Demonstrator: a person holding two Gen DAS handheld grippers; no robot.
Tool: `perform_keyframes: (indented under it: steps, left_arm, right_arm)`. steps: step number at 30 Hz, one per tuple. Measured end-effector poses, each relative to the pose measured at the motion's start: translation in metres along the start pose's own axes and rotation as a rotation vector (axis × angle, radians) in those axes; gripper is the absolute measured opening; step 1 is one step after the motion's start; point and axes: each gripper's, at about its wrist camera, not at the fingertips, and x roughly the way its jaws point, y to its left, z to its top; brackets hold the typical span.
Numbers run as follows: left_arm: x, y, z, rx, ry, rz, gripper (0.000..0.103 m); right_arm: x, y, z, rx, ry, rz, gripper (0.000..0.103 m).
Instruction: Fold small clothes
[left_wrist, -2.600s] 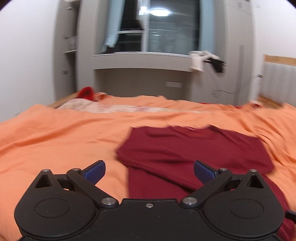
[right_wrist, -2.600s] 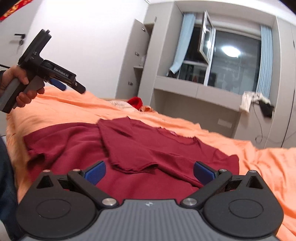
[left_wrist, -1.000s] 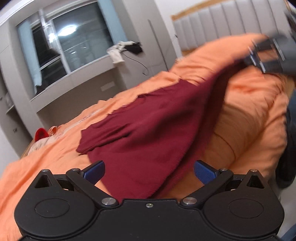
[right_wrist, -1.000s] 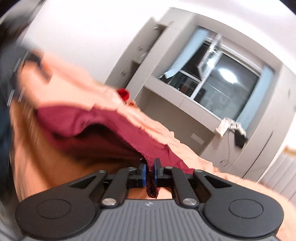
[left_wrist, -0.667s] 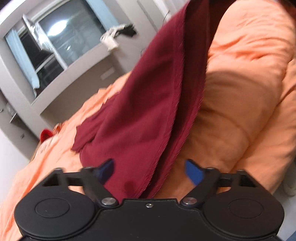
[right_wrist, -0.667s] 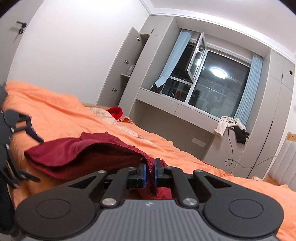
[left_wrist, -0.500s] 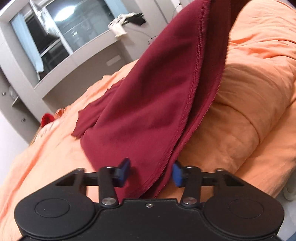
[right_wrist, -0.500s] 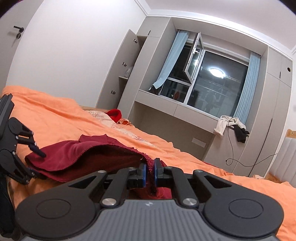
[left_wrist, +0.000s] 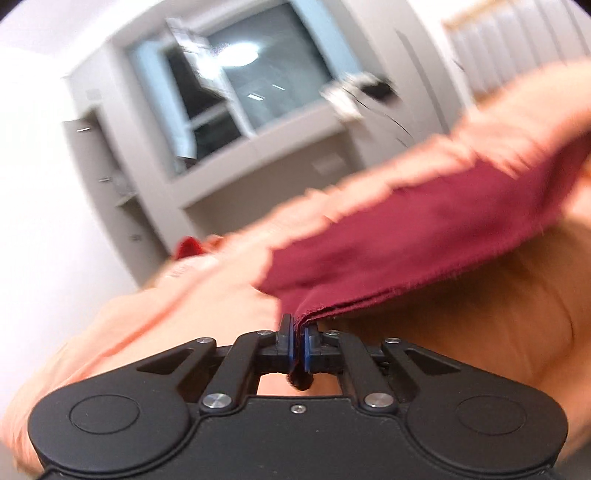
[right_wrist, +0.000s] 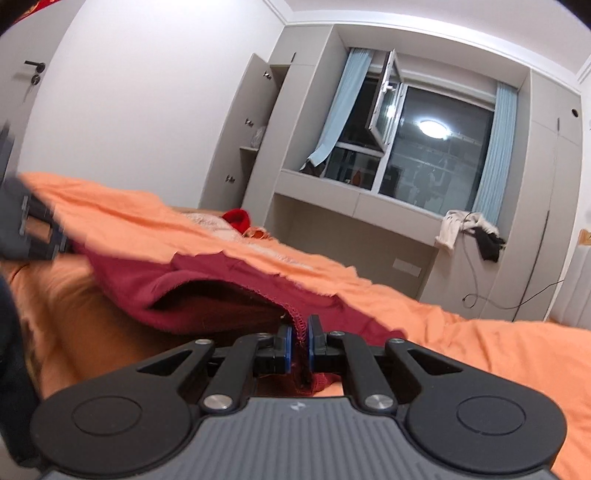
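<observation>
Dark red garment (right_wrist: 221, 291) on plain orange bedspread (right_wrist: 498, 350); pale blue curtains (right_wrist: 493, 147); white wall (right_wrist: 147, 110).

Bed with orange cover (right_wrist: 498, 350) spans the scene. Dark red garment (right_wrist: 207, 291) lies near edge, partly lifted off it. Far left: small bright red item (right_wrist: 236, 218) beside pale patterned cloth (right_wrist: 207, 221).

left claw (left_wrist: 298, 345) clamping maroon garment (left_wrist: 388, 251), orange bedding (left_wrist: 207, 306)

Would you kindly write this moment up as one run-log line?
left gripper: shut on maroon garment | right gripper: shut on maroon garment | garment over orange bedcover
</observation>
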Motion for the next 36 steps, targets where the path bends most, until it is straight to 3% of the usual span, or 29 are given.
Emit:
perform_keyframes:
  steps: [5, 10, 17, 21, 28, 36]
  left_arm:
    - [-0.030, 0.025, 0.003, -0.163, -0.061, 0.007, 0.004]
    - [-0.082, 0.020, 0.001, -0.179, -0.128, -0.031, 0.004]
    - [-0.170, 0.015, 0.001, -0.214, -0.161, -0.104, 0.004]
    - [-0.194, 0.014, 0.007, -0.220, -0.188, -0.126, 0.004]
    - [-0.171, 0.020, 0.036, -0.254, -0.203, -0.096, 0.004]
    - [-0.057, 0.033, 0.090, -0.285, -0.157, -0.037, 0.005]
  right_arm:
    - [-0.022, 0.030, -0.015, -0.101, -0.014, -0.017, 0.007]
    - [-0.064, 0.032, -0.011, -0.073, -0.054, -0.070, 0.007]
    - [-0.149, 0.031, 0.007, -0.059, -0.068, -0.067, 0.007]
    - [-0.170, 0.033, 0.022, -0.080, -0.102, -0.082, 0.007]
    - [-0.131, 0.008, 0.047, -0.080, -0.184, -0.144, 0.007]
    - [-0.019, -0.025, 0.075, -0.116, -0.194, -0.219, 0.008]
